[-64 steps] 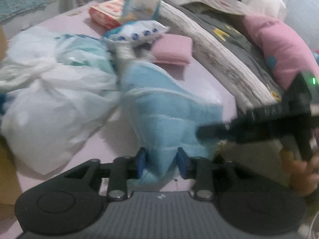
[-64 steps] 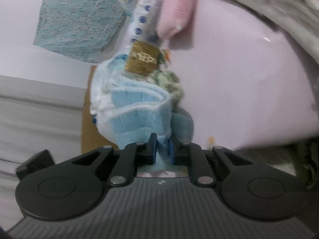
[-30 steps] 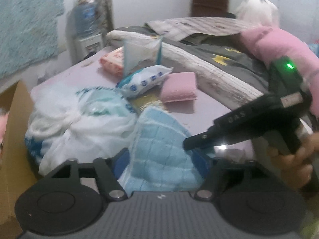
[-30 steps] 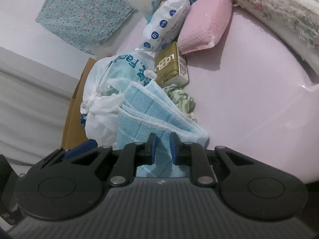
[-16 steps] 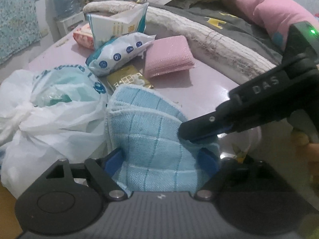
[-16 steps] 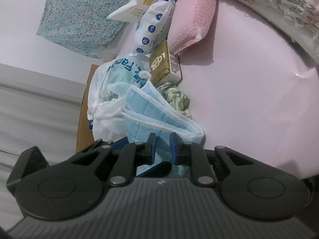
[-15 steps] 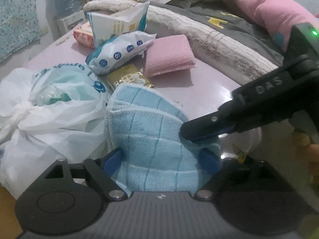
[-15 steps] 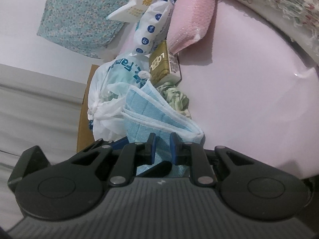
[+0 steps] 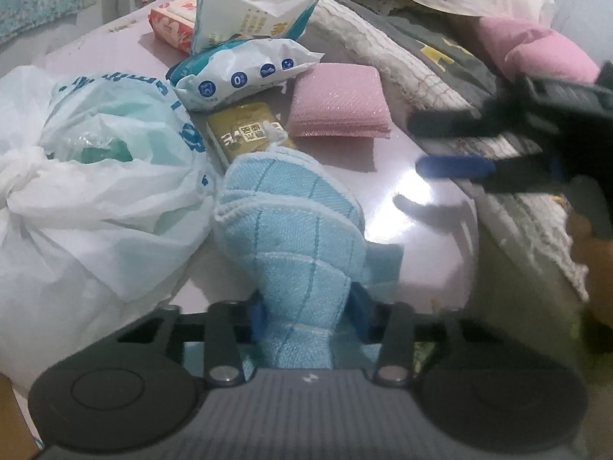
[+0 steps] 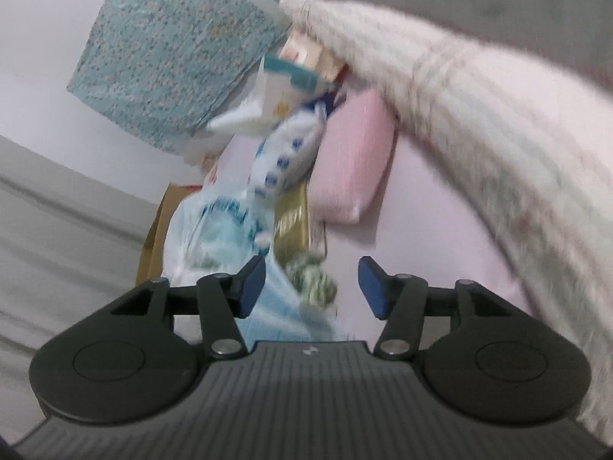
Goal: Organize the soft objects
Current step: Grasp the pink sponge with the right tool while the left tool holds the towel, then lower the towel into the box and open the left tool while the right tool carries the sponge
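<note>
A folded light-blue checked cloth (image 9: 291, 237) stands bunched on the pink table (image 9: 421, 176). My left gripper (image 9: 306, 318) is shut on the cloth's near end. My right gripper (image 10: 312, 287) is open and empty; it also shows in the left wrist view (image 9: 433, 142), raised to the right of the cloth and apart from it. In the blurred right wrist view the cloth's edge (image 10: 276, 306) lies by the left finger. A pink sponge pad (image 9: 339, 101) lies beyond the cloth.
A tied white plastic bag (image 9: 84, 191) sits left of the cloth. A gold box (image 9: 245, 134), a white wipes pack (image 9: 245, 76), a torn packet (image 9: 249, 15) and a red box (image 9: 172, 27) lie behind. Blankets (image 9: 402, 61) and a pink pillow (image 9: 536, 53) fill the right.
My right gripper has let go of the blue cloth, opened and pulled back to the right. My left gripper has closed on the cloth's near end.
</note>
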A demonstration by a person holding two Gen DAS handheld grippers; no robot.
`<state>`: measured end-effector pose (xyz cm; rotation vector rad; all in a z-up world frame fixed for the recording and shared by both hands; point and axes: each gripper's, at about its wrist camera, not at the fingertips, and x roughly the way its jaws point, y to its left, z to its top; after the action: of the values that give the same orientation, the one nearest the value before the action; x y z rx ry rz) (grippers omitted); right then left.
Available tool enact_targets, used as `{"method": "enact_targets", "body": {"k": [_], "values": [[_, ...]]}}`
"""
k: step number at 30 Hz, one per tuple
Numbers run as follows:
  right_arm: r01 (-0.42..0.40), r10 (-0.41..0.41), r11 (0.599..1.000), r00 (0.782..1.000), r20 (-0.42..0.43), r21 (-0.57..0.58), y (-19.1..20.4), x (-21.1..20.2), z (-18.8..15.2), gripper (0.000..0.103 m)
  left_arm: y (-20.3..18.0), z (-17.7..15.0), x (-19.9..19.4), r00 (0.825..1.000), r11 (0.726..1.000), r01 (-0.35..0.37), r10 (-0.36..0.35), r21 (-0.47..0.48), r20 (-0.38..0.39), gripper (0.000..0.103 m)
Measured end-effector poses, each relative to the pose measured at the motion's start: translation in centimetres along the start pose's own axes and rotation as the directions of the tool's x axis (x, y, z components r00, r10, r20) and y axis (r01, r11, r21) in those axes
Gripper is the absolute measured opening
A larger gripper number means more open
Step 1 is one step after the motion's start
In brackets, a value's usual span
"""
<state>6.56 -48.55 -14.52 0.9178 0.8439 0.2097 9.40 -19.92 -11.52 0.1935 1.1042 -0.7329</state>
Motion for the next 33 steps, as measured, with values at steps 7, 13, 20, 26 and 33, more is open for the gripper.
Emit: {"method": "enact_targets", "body": {"k": [7, 13, 20, 26, 33], "values": [[0.141, -0.142, 0.990, 0.989, 0.040, 0.028, -0.4, 3.0, 3.6, 0.058, 0.5, -0.5, -1.0, 1.000, 0.999, -0.001, 0.002, -0.051, 0.010, 0.027], [0.179, -0.180, 0.984, 0.983, 0.046, 0.013, 0.3, 6.0, 4.1, 0.041, 1.0, -0.8, -1.3, 1.000, 0.997, 0.004, -0.002, -0.083, 0.024, 0.026], [0.169, -0.173, 0.984, 0.980, 0.097, 0.049, -0.2, 4.3, 3.1, 0.030, 0.9, -1.2, -2.6, 0.999, 0.996, 0.005, 0.000, -0.094, 0.053, 0.024], [0.112, -0.127, 0.988, 0.981, 0.145, 0.103, -1.1, 0.2, 1.7, 0.027, 1.4, -1.7, -5.1, 0.995, 0.992, 0.022, -0.010, -0.120, 0.097, 0.023], [0.109, -0.125, 0.990, 0.973, 0.195, 0.088, -1.0, -4.1, -0.7, 0.026, 1.8, -2.9, -8.3, 0.987, 0.988, 0.034, -0.009, -0.153, 0.163, 0.021]]}}
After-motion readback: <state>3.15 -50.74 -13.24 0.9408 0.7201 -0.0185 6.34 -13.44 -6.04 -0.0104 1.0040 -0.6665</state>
